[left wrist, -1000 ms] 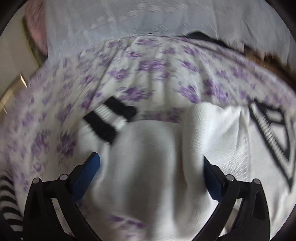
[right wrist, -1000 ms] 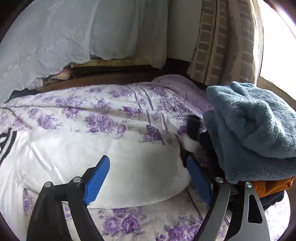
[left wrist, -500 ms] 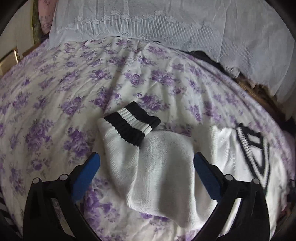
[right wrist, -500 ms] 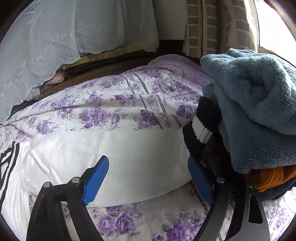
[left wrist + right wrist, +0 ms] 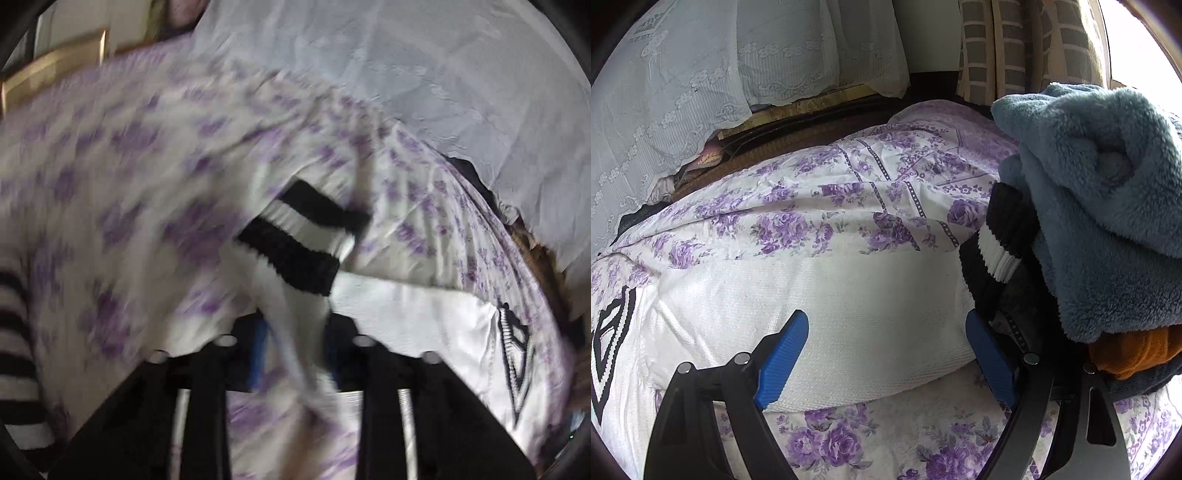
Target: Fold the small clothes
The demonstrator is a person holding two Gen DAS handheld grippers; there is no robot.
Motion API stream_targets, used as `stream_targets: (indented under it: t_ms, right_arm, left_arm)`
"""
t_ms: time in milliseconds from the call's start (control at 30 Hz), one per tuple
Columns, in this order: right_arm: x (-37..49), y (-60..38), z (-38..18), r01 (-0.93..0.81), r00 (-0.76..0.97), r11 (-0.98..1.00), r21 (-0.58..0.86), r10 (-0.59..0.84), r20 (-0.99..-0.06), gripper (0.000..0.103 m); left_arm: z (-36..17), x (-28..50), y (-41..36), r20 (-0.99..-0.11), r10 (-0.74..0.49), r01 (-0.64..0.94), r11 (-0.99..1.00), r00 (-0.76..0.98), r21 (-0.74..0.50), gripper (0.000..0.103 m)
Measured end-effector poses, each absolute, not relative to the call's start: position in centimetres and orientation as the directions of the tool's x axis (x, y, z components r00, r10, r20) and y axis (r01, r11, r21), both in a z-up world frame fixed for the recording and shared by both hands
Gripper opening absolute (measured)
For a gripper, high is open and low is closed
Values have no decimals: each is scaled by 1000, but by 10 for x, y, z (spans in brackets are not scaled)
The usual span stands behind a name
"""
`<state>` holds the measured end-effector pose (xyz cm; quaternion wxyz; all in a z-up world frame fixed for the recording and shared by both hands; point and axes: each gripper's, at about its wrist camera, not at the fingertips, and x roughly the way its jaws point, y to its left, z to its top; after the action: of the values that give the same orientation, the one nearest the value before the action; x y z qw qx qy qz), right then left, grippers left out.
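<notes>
Your left gripper (image 5: 295, 354) pinched white sweater (image 5: 413, 325) sleeve at lower centre, striped cuff (image 5: 295, 243) mid-frame; your right gripper (image 5: 886, 354) gaped wide over sweater body, lower centre

We find no words, numbers, labels or brand names that can be read in either view. The nearest thing to a sign is the black-and-white striped V at the neck of the white sweater (image 5: 515, 365), and that is trim, not lettering.
</notes>
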<state>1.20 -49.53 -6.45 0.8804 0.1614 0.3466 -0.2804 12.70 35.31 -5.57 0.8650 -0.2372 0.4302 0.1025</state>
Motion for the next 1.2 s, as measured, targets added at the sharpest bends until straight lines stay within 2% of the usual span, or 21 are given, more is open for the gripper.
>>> stream_targets:
  t_ms: [67,100,167,233,267,367,433,533,600,700,767,867,933,967,1033,1067,1133,1200]
  right_arm:
    - [13,-494,-65,602,603,793,87,-381,-701,87]
    - [12,-494,-64,603,603,793,88,-381,-701,87]
    - [10,-495,-63,608,610,787,100,-383,-694,87]
    - [4,-496,-59,612,633,781,123,-390,-669,87]
    - [2,-495,-57,609,645,782,131,-393,-656,87]
    - [2,-490,-52,581,676,802,137,-382,-630,87]
    - [6,-487,-52,568,675,814,120,-377,-634,87]
    - [19,-495,-69,557,617,820,131,-303,-727,87]
    - [26,-502,-82,561,572,814,151,-249,-782,89]
    - [14,-492,-68,562,623,815,139,-307,-720,88]
    - [4,-474,-51,526,692,840,132,-332,-641,89]
    - [12,-441,-45,426,740,890,163,-239,-629,91]
    - [30,-417,-54,341,722,924,172,-141,-677,91]
    - [39,-405,-63,304,693,940,157,-105,-713,94]
    - [59,-383,-87,241,589,969,61,-96,-803,100]
    - [64,-377,-91,233,564,972,6,-131,-816,100]
    - [59,-372,-81,246,587,969,-23,-168,-792,99]
    - [42,-370,-67,290,649,957,-18,-211,-731,99]
  left_arm:
    - [-68,120,361,-828,83,-466,855,555,-226,72]
    - [-69,117,365,-826,110,-491,844,553,-217,75]
    - [-57,105,366,-795,92,-494,824,600,-277,75]
    - [-30,85,354,-718,117,-457,837,687,-301,77]
    - [-19,79,345,-685,140,-439,853,715,-283,86]
    - [7,68,302,-591,172,-349,916,788,-199,99]
    - [5,82,275,-607,114,-261,952,787,-160,99]
    - [-48,125,248,-762,111,-212,977,638,-35,99]
    - [-84,145,248,-847,112,-214,977,519,-2,99]
    - [-63,134,248,-801,114,-236,971,587,-35,98]
    - [-44,121,238,-761,48,-210,971,647,-117,98]
    - [-22,118,197,-733,-39,-121,979,680,-165,98]
    - [-13,123,151,-741,-53,-50,992,670,-116,98]
    - [-13,125,132,-750,-57,-18,996,659,-92,98]
    - [-30,135,85,-789,-80,66,997,609,-51,98]
    - [-43,139,71,-811,-87,92,995,578,-41,98]
    - [-79,146,43,-865,-32,124,992,501,35,99]
    - [-86,131,26,-800,68,110,980,596,165,99]
